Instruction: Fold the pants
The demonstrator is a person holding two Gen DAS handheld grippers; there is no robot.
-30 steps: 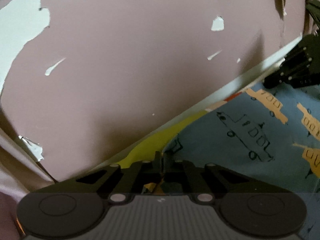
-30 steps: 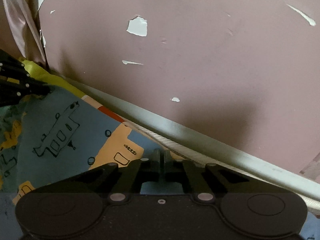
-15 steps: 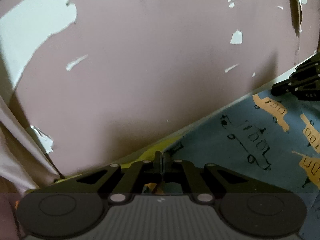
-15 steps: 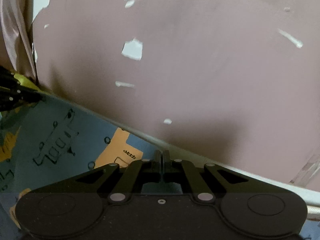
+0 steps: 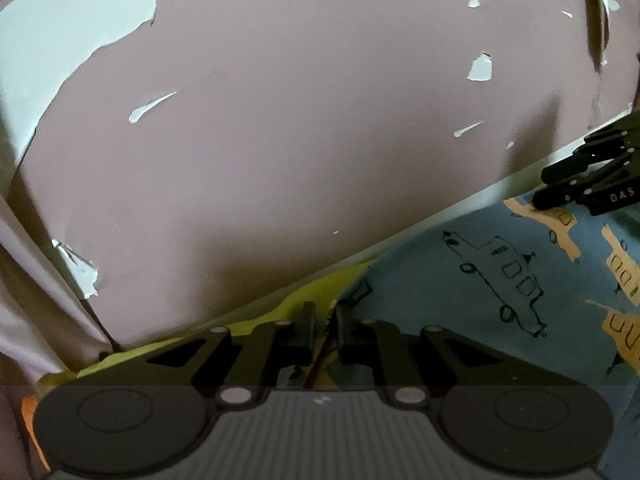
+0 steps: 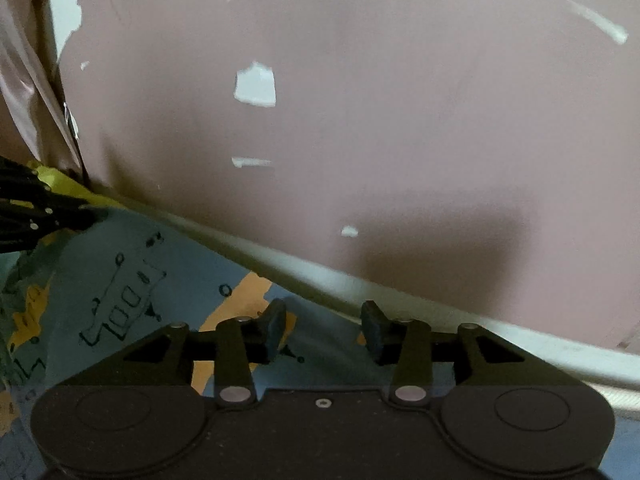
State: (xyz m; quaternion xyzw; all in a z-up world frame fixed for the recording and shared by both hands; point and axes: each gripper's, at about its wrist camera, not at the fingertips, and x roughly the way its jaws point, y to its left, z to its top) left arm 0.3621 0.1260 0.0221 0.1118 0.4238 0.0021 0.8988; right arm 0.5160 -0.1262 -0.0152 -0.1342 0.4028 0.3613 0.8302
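The pants (image 5: pixel 460 292) are blue-grey cloth printed with car outlines and orange vehicles, spread flat close to the wall. My left gripper (image 5: pixel 323 326) has opened a little, with the cloth edge still between its fingers. My right gripper (image 6: pixel 324 330) is open over the same cloth (image 6: pixel 168 280), its fingers clear of it. Each gripper shows in the other's view: the right one at the far right (image 5: pixel 592 184), the left one at the far left (image 6: pixel 36 212).
A pink wall (image 5: pixel 320 120) with peeling paint stands directly ahead. A pale ledge (image 6: pixel 400 292) runs along its foot. A yellow-green sheet (image 5: pixel 256 320) lies under the pants. A pink curtain (image 5: pixel 24 280) hangs at the left.
My right gripper has opened and let go of the pants. My left gripper's fingers have parted slightly. Both views have shifted a little along the wall.
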